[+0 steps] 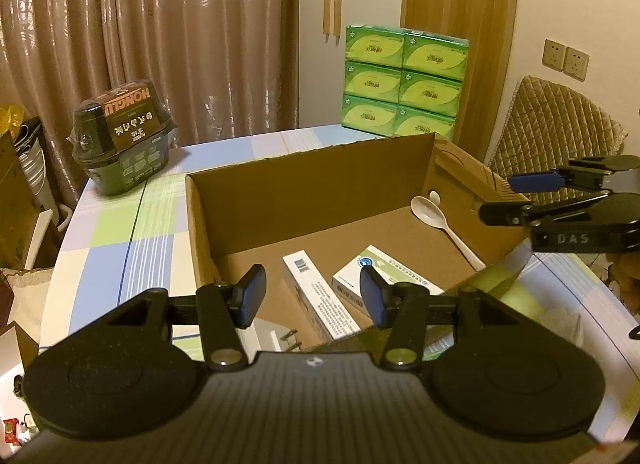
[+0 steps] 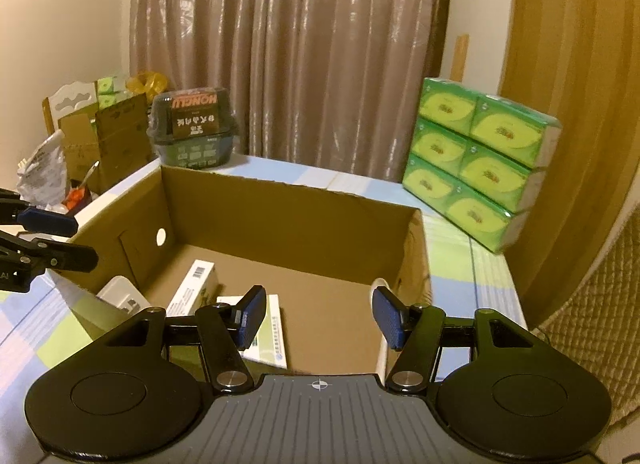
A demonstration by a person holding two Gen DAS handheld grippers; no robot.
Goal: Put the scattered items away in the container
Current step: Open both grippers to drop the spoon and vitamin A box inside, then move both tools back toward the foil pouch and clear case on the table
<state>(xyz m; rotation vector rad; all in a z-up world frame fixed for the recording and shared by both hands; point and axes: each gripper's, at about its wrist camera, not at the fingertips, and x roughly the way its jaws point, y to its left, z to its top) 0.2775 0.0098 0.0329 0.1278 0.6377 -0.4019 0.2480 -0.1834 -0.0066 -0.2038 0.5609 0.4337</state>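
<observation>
1. Nearest in the left wrist view, the left tool (image 1: 312, 296) hovers over the near wall of the cardboard box (image 1: 288, 179), its blue pads apart with nothing between them.
2. The right tool (image 2: 318, 314) hangs over the box's near right corner, its pads also standing apart and clamping nothing. No earlier view is on hand to say more.
3. Just beyond the near wall on the left, a white charger plug (image 1: 276, 338) with metal prongs lies on the checked surface (image 1: 112, 232), outside the box. It looks like the item not yet tidied. It should be light, rigid and smooth, so a grip across its flat sides, clear of the prongs, seems safest.
4. On the box floor lie a long white carton (image 1: 320, 296) with a barcode and, just to its right, a flat white-and-green carton (image 1: 376, 276). Both are probably light, stiff cardboard that would dent under a hard squeeze.
5. Farther right in the box, a white plastic spoon (image 1: 444, 223) rests against the right wall, bowl toward the far end. It is likely light and slippery; the handle is the natural hold.
6. Far off on the surface stand a dark wrapped tub (image 1: 124, 139) on the left and stacked green tissue packs (image 1: 400, 83) on the right.
</observation>
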